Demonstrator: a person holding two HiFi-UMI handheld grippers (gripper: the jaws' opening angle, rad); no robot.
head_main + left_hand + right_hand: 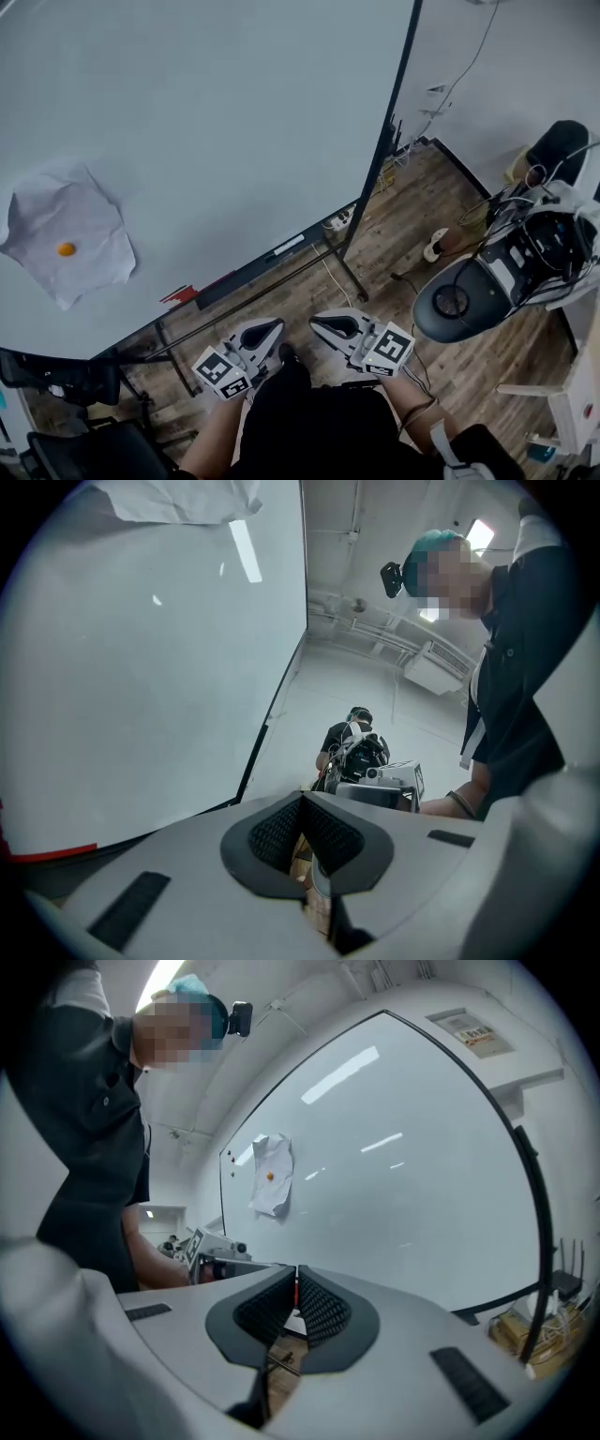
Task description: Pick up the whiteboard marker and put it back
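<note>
The whiteboard (206, 122) fills the left of the head view, and its ledge (253, 272) runs along the lower edge. A slim white and black thing (288, 246), perhaps the marker, lies on that ledge. A red thing (178, 295) sits further left on it. My left gripper (277, 325) and right gripper (315, 322) are side by side in front of my body, well short of the ledge. Both have jaws shut and hold nothing. In the left gripper view the pads (281, 832) meet; in the right gripper view the pads (319, 1312) meet too.
A crumpled paper (70, 239) with an orange magnet (66, 249) hangs on the board. The board's black stand foot (352, 278) and a power strip (337, 221) are on the wood floor. A machine with a round dark base (459, 300) stands at right, an office chair (84, 450) at lower left.
</note>
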